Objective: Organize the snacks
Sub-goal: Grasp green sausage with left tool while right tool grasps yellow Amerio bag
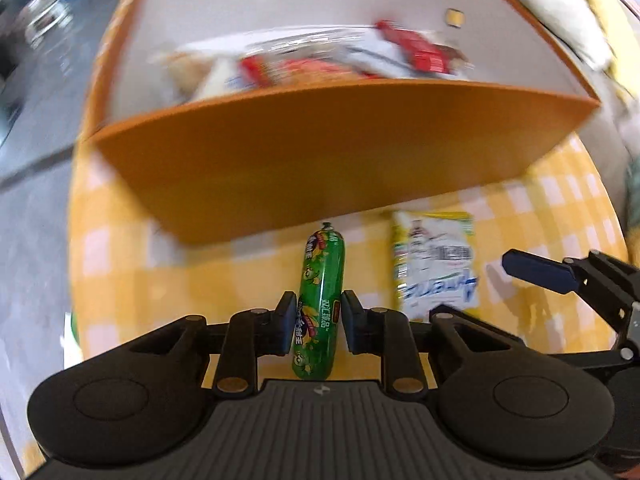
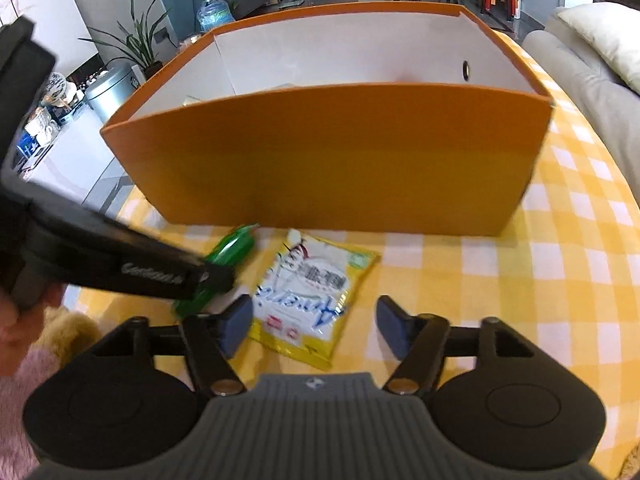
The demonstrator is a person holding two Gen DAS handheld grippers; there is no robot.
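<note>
My left claw sits nearest, its 2 pads pressed against the sides of a green sausage stick, so I have that one clamped about midway along its length. The stick lies on the yellow checked tablecloth, its far tip almost at the foot of the orange box. Inside the box, several red and white snack packs are blurred.

My right claw has its jaws spread wide and grips nothing. A yellow and white snack bag lies flat on the cloth in front of the gap between them, neither pad touching it. The bag rests just beside the green stick and close to the box's front wall, outside the box.

From the right wrist view, my left claw reaches in from the left and covers the middle of the stick.
</note>
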